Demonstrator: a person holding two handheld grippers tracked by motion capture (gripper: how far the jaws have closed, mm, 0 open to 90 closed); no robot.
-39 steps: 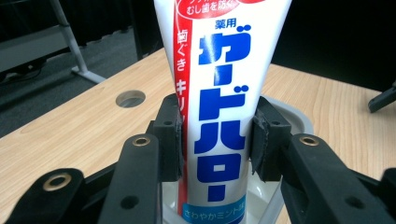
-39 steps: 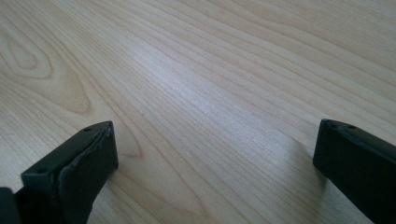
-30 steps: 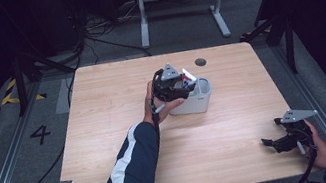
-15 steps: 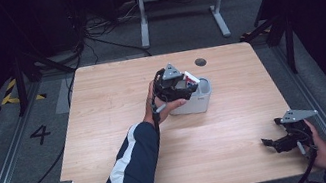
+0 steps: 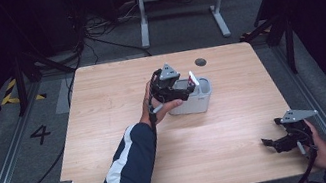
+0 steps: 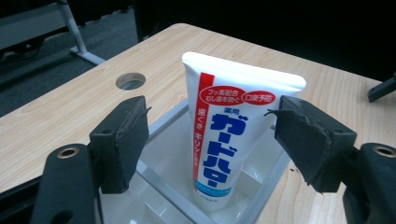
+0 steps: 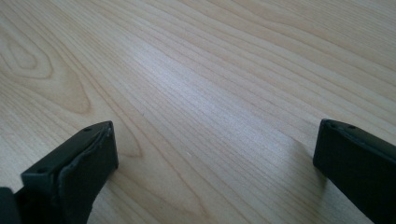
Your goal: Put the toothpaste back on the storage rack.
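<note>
While my left gripper hovers over the grey bin near the middle of the wooden table, its jaws stand apart on either side of the toothpaste tube, and neither pad presses on it: there is clear air between each black pad and the tube's white sides. That tube stands upright on its cap in one compartment of the bin, leaning a little against the divider, so I judge the placing done and the release nearly complete. What is left, as far as I can tell, is to draw my left hand up and away without knocking the tube over, since it stands tall and narrow on a small base. My right gripper waits at the near right corner of the table, jaws wide apart with nothing but bare wood between them. Compared with a second ago, little has changed from above: both hands sit in the same spots and the bin has not shifted. One difference is in the left jaws, which have just been opening with the tube between them, letting it stand on its own.
</note>
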